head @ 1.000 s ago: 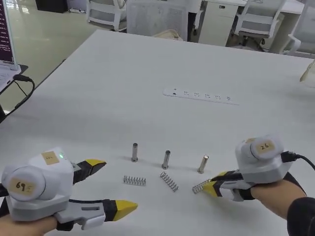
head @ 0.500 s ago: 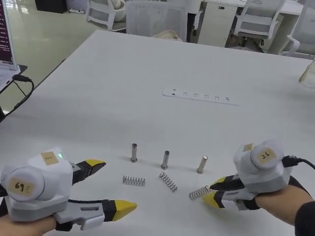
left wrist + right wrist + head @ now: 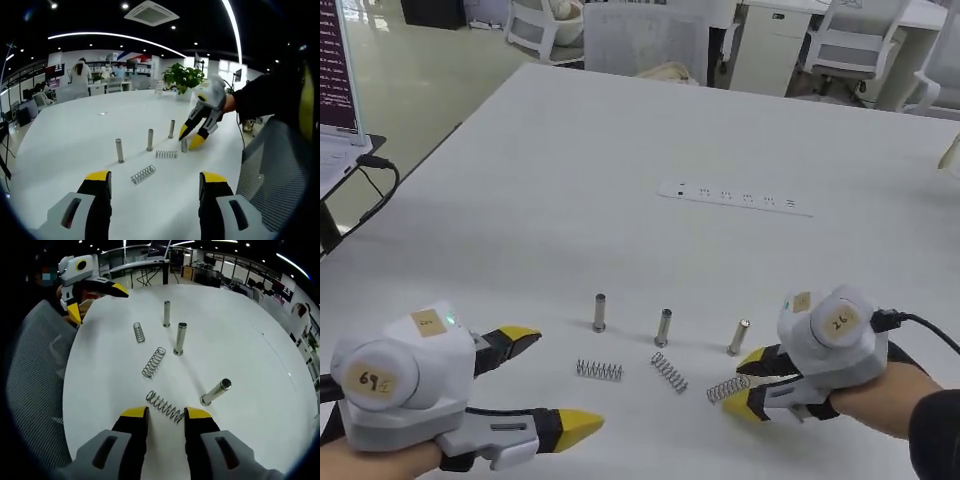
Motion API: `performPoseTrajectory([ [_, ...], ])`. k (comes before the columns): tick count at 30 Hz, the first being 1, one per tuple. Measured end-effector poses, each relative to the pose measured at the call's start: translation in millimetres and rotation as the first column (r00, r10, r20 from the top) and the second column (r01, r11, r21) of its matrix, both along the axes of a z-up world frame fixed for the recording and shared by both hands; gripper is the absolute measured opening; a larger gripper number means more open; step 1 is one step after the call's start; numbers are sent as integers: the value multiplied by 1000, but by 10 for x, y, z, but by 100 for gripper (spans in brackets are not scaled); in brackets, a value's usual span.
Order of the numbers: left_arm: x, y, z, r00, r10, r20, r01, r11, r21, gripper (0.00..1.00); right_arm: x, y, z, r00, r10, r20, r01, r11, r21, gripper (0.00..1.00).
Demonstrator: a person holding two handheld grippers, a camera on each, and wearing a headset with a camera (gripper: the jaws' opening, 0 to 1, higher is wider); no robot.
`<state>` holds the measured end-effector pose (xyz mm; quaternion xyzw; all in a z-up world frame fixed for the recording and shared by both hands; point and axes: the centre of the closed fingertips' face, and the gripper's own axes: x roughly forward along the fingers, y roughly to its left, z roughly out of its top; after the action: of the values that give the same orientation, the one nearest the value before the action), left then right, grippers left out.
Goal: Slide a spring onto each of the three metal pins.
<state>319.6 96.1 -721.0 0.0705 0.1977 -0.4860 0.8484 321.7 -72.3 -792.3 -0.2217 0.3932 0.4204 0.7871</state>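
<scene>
Three metal pins stand upright in a row on the white table: left pin [image 3: 599, 312], middle pin [image 3: 663, 327], right pin [image 3: 739, 337]. Three springs lie flat in front of them: left spring [image 3: 599, 370], middle spring [image 3: 668, 371], right spring [image 3: 728, 388]. My right gripper [image 3: 745, 383] is open, low over the table, with the near end of the right spring [image 3: 164, 407] between its yellow fingertips. My left gripper [image 3: 555, 380] hangs open and holds nothing, to the left of the left spring [image 3: 143, 174]. The right gripper [image 3: 195, 137] appears beyond the pins there.
A white power strip [image 3: 735, 197] lies further back on the table. A laptop [image 3: 332, 90] with a black cable [image 3: 375, 175] sits off the table's left edge. Office chairs [image 3: 845, 45] stand behind the far edge.
My right gripper's jaws have spread apart and it has drifted slightly left and toward me, its tips now on either side of the right spring's end. The left gripper has stayed put.
</scene>
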Motion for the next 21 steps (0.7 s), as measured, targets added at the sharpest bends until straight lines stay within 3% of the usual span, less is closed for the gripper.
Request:
performPoseTrajectory([
  [11, 13, 1, 4, 1000, 3, 0, -3, 1000, -4, 68, -126, -41, 11, 999, 4, -51, -5, 1000, -23, 15],
  [21, 24, 7, -1, 1000, 1, 1, -1, 1000, -5, 67, -201, -27, -43, 996, 73, -46, -77, 993, -85, 14],
])
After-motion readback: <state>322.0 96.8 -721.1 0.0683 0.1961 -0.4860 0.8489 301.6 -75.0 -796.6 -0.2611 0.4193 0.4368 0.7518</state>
